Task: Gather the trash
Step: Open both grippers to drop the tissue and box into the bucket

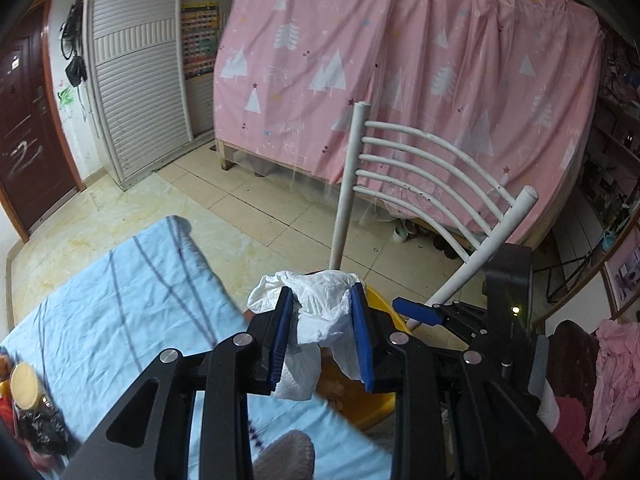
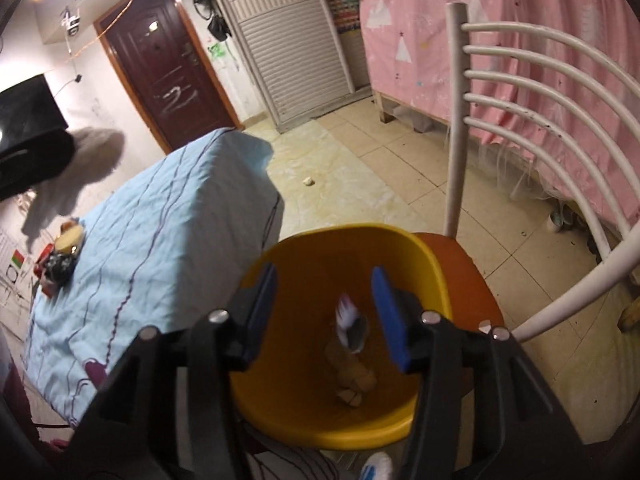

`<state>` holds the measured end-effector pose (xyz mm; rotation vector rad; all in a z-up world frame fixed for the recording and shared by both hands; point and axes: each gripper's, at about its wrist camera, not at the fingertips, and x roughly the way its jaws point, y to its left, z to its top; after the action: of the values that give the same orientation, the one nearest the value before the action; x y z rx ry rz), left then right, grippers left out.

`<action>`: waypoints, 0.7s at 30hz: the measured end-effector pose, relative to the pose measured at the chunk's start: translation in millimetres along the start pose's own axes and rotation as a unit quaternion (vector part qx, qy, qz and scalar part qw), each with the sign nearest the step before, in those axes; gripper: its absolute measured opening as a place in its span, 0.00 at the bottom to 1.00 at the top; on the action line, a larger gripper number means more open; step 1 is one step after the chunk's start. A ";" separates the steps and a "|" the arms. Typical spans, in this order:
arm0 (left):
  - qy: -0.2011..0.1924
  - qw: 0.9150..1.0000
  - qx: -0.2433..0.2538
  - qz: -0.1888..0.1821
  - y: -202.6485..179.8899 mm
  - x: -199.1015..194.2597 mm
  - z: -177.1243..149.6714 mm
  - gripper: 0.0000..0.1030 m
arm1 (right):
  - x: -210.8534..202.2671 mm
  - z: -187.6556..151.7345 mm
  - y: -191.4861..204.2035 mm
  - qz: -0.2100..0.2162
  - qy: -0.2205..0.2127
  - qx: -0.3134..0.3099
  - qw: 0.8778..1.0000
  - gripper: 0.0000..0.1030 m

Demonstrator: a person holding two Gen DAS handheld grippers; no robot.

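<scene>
Yellow round plastic bin (image 2: 280, 268) under open right gripper (image 2: 324, 312), nothing gripped. Left gripper (image 1: 322, 338) clamps crumpled white tissue (image 1: 320, 300); you centre over bin, then release.

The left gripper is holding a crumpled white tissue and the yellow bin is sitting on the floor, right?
Not quite. The yellow bin sits on the orange seat of the white chair, not on the floor, as the right wrist view shows. The left gripper does hold the crumpled white tissue.
</scene>
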<state>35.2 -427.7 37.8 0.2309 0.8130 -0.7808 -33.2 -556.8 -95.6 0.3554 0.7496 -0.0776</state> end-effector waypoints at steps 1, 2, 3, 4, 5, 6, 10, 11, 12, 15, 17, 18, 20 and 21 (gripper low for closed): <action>0.002 1.000 0.000 -0.002 -3.5 3.7 1.4 0.19 | -1.7 0.2 -3.1 -0.003 -0.003 0.004 1.000 0.47; 0.006 1.000 0.001 -0.004 -6.5 8.3 2.3 0.20 | -2.0 1.2 -6.1 -0.005 -0.004 0.006 1.000 0.48; 0.010 1.000 0.001 -0.005 -8.8 12.5 3.0 0.24 | -3.4 1.2 -8.6 -0.007 -0.006 0.009 1.000 0.48; 0.015 1.000 0.001 -0.003 -9.0 14.8 3.0 0.32 | -5.4 1.1 -11.1 -0.010 -0.009 0.011 1.000 0.48; 0.021 1.000 0.001 -0.002 -10.3 18.7 3.7 0.39 | -7.1 1.5 -12.9 -0.012 -0.010 0.013 1.000 0.49; 0.022 1.000 -0.001 -0.002 -10.6 20.9 4.0 0.53 | -9.0 1.2 -13.6 -0.013 -0.012 0.015 1.000 0.49; 0.019 1.000 -0.013 -0.006 -4.0 18.2 1.8 0.62 | -14.8 0.7 -16.3 -0.019 -0.016 0.021 0.999 0.52; 0.018 1.000 -0.015 -0.007 -2.5 17.5 1.4 0.62 | -15.4 0.3 -15.2 -0.019 -0.016 0.021 0.999 0.52; 0.017 1.000 -0.018 -0.007 -0.4 15.7 0.5 0.62 | -16.0 0.2 -14.9 -0.019 -0.016 0.020 0.999 0.53; 0.012 1.000 -0.027 -0.009 6.7 7.5 -2.2 0.63 | -17.9 1.9 -7.9 -0.014 -0.017 0.014 1.000 0.54; 0.006 0.999 -0.031 -0.009 11.8 -0.9 -4.7 0.62 | -20.3 4.1 1.9 -0.009 -0.019 0.005 1.000 0.55; 0.002 0.999 -0.034 -0.009 14.6 -4.9 -5.6 0.63 | -20.6 5.6 7.5 -0.007 -0.020 0.001 1.000 0.57; -0.006 0.999 -0.041 -0.009 21.4 -15.2 -7.7 0.63 | -23.6 9.1 19.0 -0.002 -0.022 -0.009 1.000 0.59; -0.009 0.999 -0.044 -0.008 24.8 -20.0 -8.7 0.63 | -24.9 10.8 25.5 0.001 -0.024 -0.014 1.000 0.60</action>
<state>39.1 -395.4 43.9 0.1382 0.8306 -0.7600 -39.4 -538.0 -64.1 0.3263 0.7028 -0.0739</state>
